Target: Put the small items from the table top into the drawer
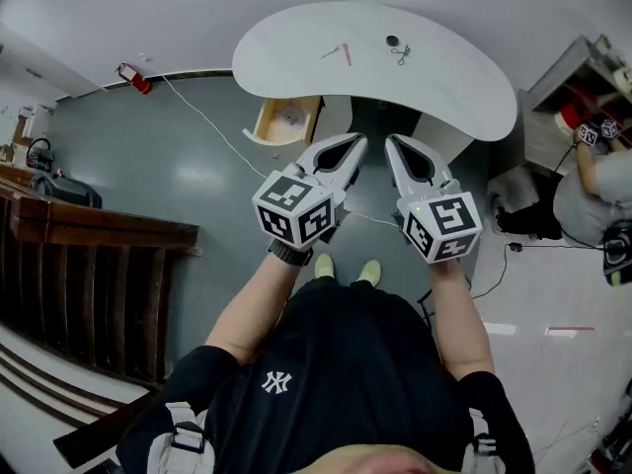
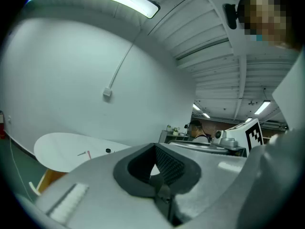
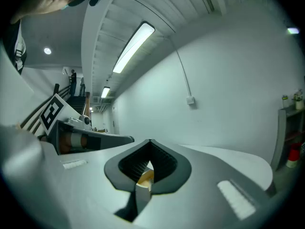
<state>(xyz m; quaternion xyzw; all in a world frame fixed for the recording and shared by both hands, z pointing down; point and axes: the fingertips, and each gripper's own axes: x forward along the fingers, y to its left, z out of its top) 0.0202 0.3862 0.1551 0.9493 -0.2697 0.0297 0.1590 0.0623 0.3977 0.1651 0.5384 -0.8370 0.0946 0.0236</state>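
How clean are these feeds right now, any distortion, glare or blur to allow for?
Head view: sharp, fisheye-bowed at the rim; items on the white table look tiny; soft sheen on the floor. Left gripper view: ceiling light blown out, corners dark. Right gripper view: sharp, bright light strip, dark corners.

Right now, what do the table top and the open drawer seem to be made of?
Table top: smooth matte white, no grain, probably laminate or painted board. Drawer: tan walls suggest light wood or plywood; its pale floor could be a liner, too small to tell.
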